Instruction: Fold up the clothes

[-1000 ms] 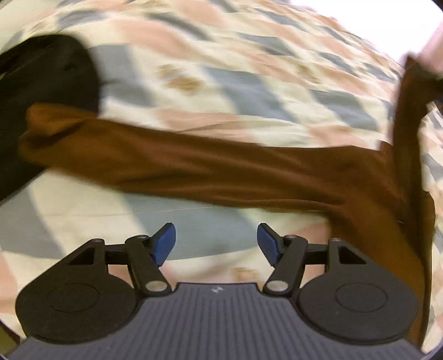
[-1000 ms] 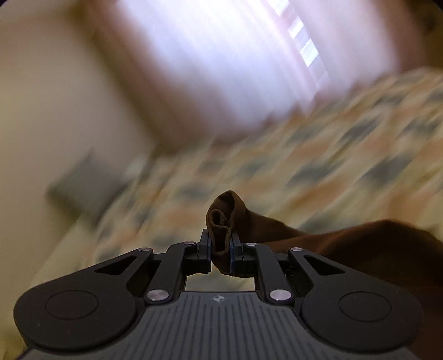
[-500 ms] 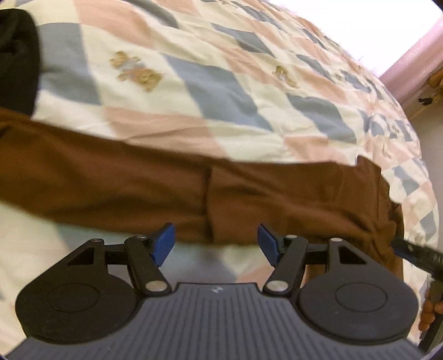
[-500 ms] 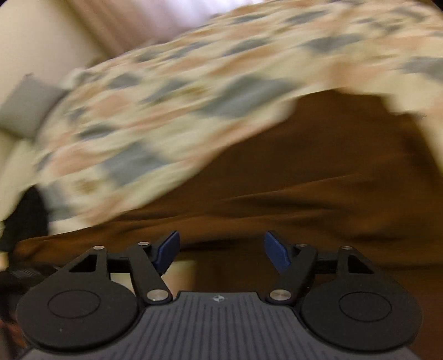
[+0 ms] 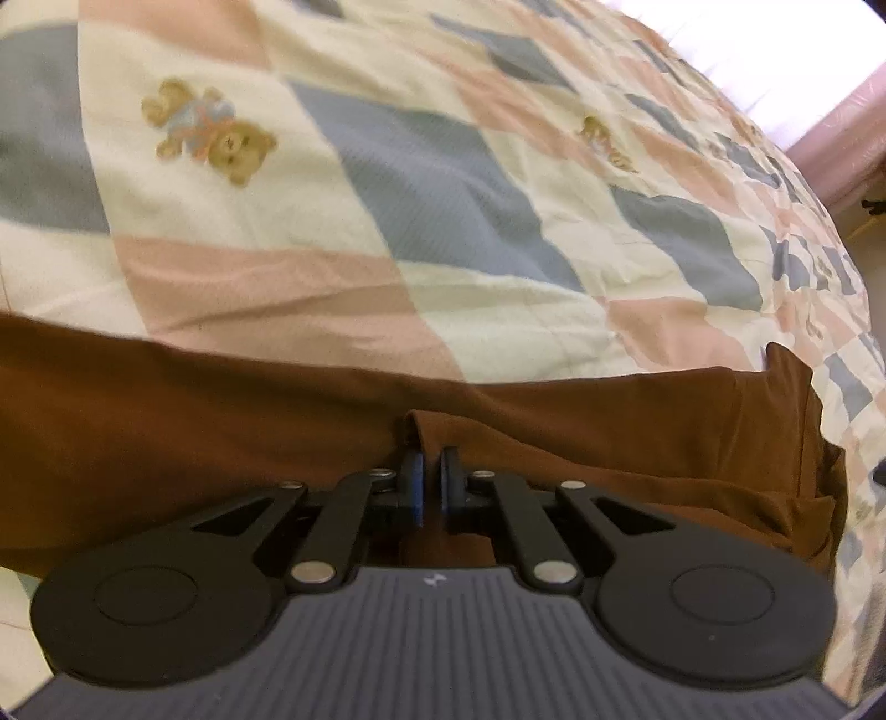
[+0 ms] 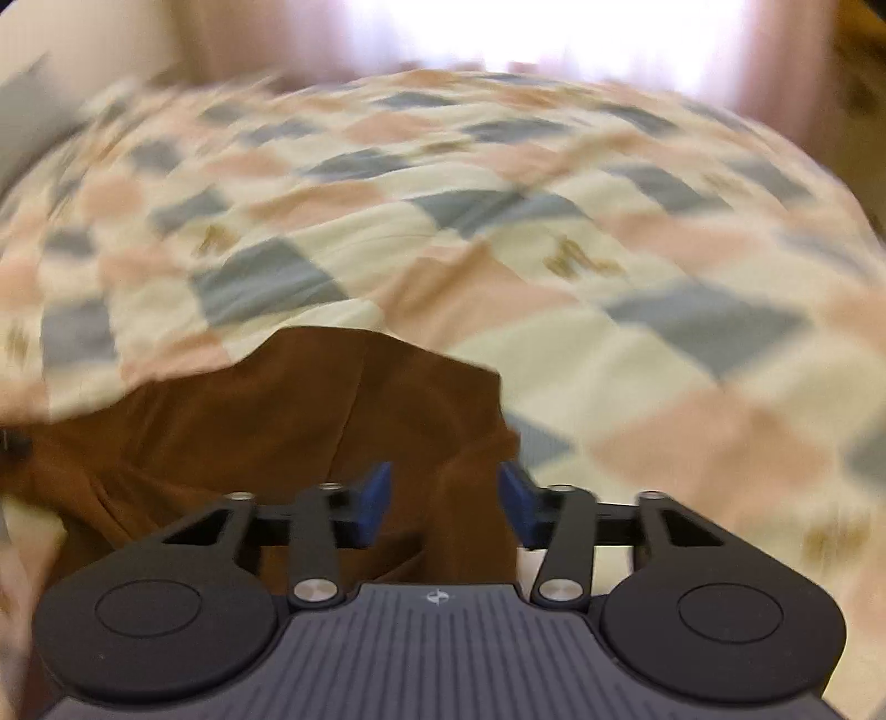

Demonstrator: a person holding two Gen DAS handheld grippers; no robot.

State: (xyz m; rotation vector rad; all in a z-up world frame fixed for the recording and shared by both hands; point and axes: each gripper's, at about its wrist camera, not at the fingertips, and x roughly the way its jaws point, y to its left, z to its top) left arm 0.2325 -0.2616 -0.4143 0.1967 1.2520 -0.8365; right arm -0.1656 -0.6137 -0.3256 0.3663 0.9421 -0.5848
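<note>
My left tool (image 5: 431, 476) is clamped on a raised fold of the brown garment (image 5: 194, 421), its blue pads (image 5: 412, 487) pinched together with a ridge of cloth standing up just ahead of them. My right tool (image 6: 444, 501) stands with its pads apart, having just been narrowing; a fold of the same brown garment (image 6: 310, 421) lies between the blue pads (image 6: 374, 498) without either one pressing on it.

The left wrist view is the sharp one. It shows the garment stretched as a long band across the bed directly under and ahead of my left tool, running off to the left edge and ending in a squared corner far to the right. Beyond the tool lies a patchwork quilt (image 5: 443, 183) of cream, pink and grey-blue diamonds, with an embroidered teddy bear (image 5: 210, 133) ahead and to the left, and a second bear motif (image 5: 606, 144) ahead and to the right.

The right wrist view is blurred. It alone shows a bright curtained window (image 6: 542, 39) far beyond the quilt (image 6: 498, 249), and the garment's end bunched under my right tool, mostly to its left.

No readable writing appears; each tool body carries only a small white emblem (image 5: 436, 580).
</note>
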